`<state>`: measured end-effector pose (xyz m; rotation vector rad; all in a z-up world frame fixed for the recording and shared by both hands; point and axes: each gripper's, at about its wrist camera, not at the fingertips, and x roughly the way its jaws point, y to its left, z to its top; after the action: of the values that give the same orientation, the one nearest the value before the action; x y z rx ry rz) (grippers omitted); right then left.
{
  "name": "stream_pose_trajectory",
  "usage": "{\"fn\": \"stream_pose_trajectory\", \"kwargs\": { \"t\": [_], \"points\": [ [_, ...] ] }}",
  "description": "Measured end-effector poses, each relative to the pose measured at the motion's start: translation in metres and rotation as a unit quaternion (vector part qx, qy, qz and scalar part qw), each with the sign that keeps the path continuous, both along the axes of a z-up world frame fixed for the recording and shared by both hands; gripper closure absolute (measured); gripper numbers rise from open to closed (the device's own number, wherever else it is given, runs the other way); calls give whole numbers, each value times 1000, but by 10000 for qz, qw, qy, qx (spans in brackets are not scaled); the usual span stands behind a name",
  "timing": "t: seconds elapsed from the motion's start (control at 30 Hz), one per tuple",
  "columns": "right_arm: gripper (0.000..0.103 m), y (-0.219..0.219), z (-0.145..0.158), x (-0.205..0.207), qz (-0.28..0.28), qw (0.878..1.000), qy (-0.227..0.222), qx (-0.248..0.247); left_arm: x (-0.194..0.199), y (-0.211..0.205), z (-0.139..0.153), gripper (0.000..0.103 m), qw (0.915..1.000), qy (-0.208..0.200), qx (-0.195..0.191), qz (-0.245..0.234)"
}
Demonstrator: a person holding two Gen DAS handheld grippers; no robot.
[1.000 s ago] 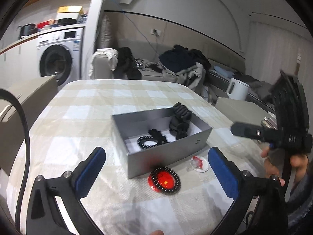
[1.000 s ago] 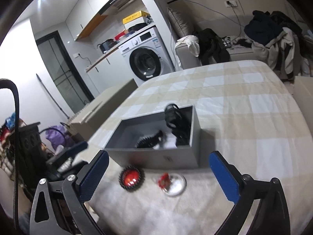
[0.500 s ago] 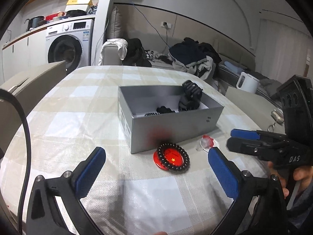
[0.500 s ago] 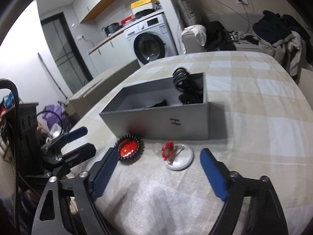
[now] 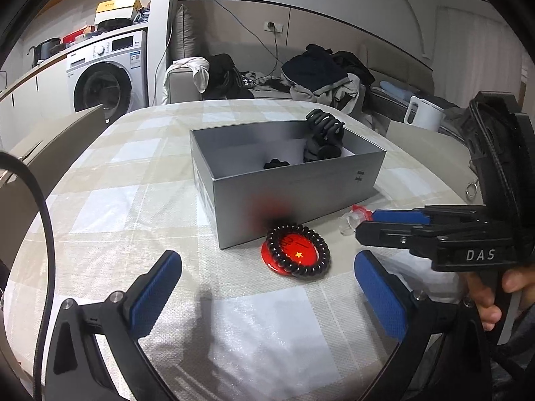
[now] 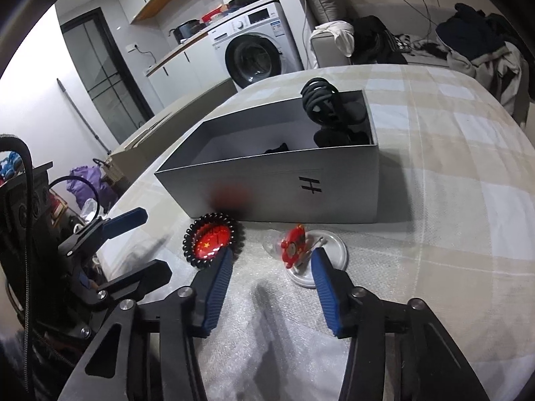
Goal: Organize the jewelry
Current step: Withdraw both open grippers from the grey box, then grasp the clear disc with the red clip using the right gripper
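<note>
Brooch [image 5: 359, 214], red on its clear dish, lies on the desk [image 5: 127, 200] before the grey box [image 5: 294, 183], half hidden behind my right tongs [image 5: 364, 224]; my left tongs [image 5: 267, 294] gape wide, empty, facing the bead bracelet [image 5: 297, 250].

From the right wrist, the brooch [image 6: 294, 245] sits straight ahead between my pads, which have just been narrowing without pressing it. Its pin is hard to make out.
</note>
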<state>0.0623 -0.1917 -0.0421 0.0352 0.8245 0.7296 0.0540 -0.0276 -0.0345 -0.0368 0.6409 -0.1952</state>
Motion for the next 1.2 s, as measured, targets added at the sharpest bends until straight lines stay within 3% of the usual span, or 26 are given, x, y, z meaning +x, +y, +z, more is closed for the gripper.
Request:
{"fn": "stream_pose_trajectory", "kwargs": {
  "t": [0.3, 0.47, 0.57, 0.67, 0.73, 0.97, 1.1, 1.2],
  "points": [
    [57, 7, -1, 3, -139, 9997, -97, -159, 1, 1, 1, 2, 10000, 14, -74, -59],
    [65, 9, -1, 6, -190, 9994, -135, -252, 2, 0, 0, 2, 9999, 42, -88, -76],
    [77, 9, -1, 6, -180, 9992, -156, -329, 1, -1, -1, 2, 9999, 42, -78, -108],
    [81, 8, -1, 4, -140, 9992, -183, -336, 0, -2, 0, 2, 9999, 25, -69, -130],
    [81, 5, -1, 3, -119, 9994, -181, -259, 0, -2, 1, 2, 9999, 16, -69, -140],
    [81, -23, 13, -7, -170, 9973, -214, 684, -1, -4, 1, 2, 9998, -10, -46, -184],
    [81, -25, 16, -7, -188, 9966, -243, 766, 2, -9, 0, 3, 9994, 27, 13, -345],
    [81, -23, 15, -7, -175, 9970, -229, 720, 2, -14, 0, 21, 9987, 79, 104, -500]
  ]
}}
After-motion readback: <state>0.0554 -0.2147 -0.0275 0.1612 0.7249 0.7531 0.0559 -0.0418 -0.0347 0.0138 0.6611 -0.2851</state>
